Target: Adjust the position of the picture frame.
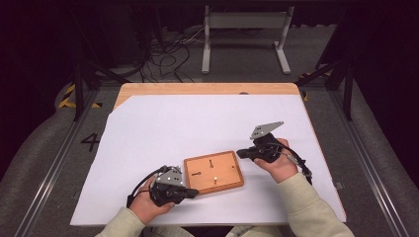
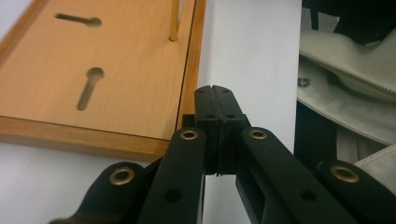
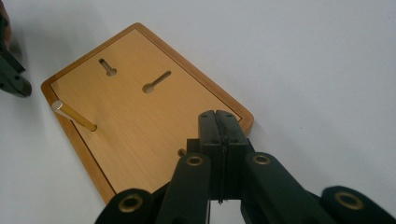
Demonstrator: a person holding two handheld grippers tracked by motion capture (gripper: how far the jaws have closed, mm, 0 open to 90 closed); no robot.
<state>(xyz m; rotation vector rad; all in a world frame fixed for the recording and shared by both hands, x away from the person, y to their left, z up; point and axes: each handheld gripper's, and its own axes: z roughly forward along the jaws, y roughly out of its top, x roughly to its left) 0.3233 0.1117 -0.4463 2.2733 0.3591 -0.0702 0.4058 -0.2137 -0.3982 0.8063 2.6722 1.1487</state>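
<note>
The wooden board (image 1: 213,172) lies flat just below the middle of the high view, with two keyhole slots (image 3: 156,82) cut into it and a thin brass peg (image 3: 74,115) standing upright near one edge. In my right gripper view the board runs from the upper left towards the centre of the frame, the peg at its left side.

My left gripper (image 1: 190,192) sits at the board's lower left corner, just beside the rim, and its fingers (image 2: 205,114) are pressed together with nothing between them. My right gripper (image 1: 240,153) hovers at the board's right edge, its fingers (image 3: 209,130) likewise together and empty.

To handle the board well, I judge I should part both sets of fingers before closing in, take the rim from opposite sides, and keep clear of the peg so it does not get knocked.

The surface (image 1: 197,123) is covered by a white sheet, with bare wood showing along the upper edge. Beyond it, at the top of the high view, a grey carpeted floor holds a tangle of cables (image 1: 165,54) and a metal stand (image 1: 244,22) in a dark room.
</note>
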